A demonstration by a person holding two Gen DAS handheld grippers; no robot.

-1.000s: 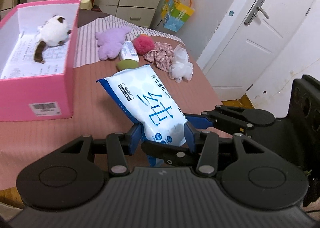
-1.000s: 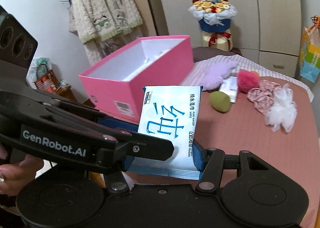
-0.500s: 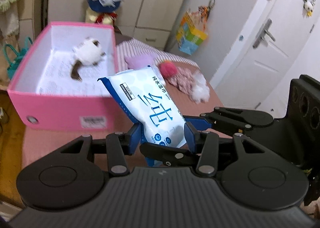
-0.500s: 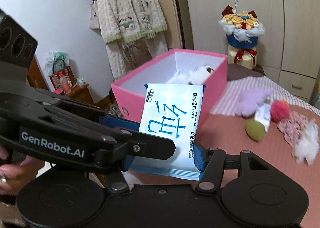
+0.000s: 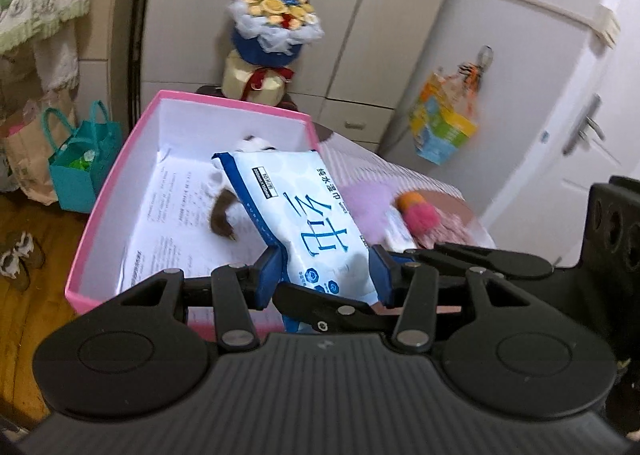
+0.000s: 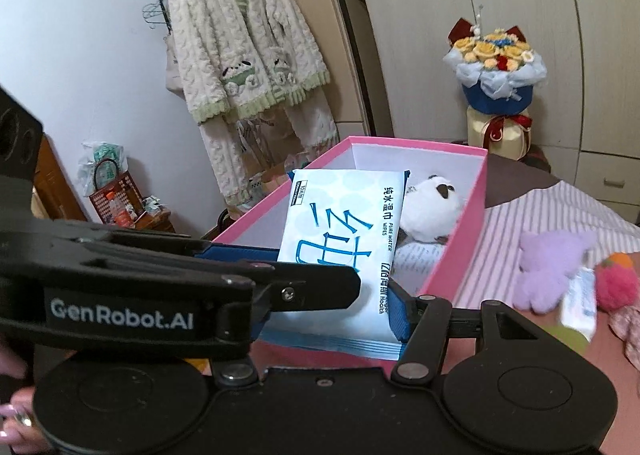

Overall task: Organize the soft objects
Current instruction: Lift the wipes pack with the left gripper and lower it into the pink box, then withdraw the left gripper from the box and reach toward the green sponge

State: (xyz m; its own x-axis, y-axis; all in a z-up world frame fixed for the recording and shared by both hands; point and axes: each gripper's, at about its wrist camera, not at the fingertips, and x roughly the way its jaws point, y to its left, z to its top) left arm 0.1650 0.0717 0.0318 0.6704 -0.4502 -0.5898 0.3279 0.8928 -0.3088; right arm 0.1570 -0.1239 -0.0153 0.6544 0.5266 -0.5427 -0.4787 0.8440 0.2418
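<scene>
Both grippers are shut on one blue and white wet wipes pack (image 5: 308, 223), which also shows in the right wrist view (image 6: 340, 239). My left gripper (image 5: 326, 275) and my right gripper (image 6: 340, 291) hold it by its near end, in the air over the near corner of the pink box (image 5: 100, 211). The box (image 6: 468, 223) is open on top and holds a white and brown plush toy (image 6: 430, 211), partly hidden behind the pack in the left wrist view (image 5: 224, 215). Printed paper lines the box floor.
To the right of the box on the table lie a purple plush (image 6: 552, 263), a pink pompom (image 6: 616, 287), a small white tube (image 6: 578, 303) and a patterned cloth (image 5: 452, 223). A flower bouquet (image 5: 272, 39) stands behind the box. A cardigan (image 6: 240, 55) hangs at the left.
Both grippers have carried the wipes pack up and to the left, from above the table to over the pink box. The grip on the pack is unchanged.
</scene>
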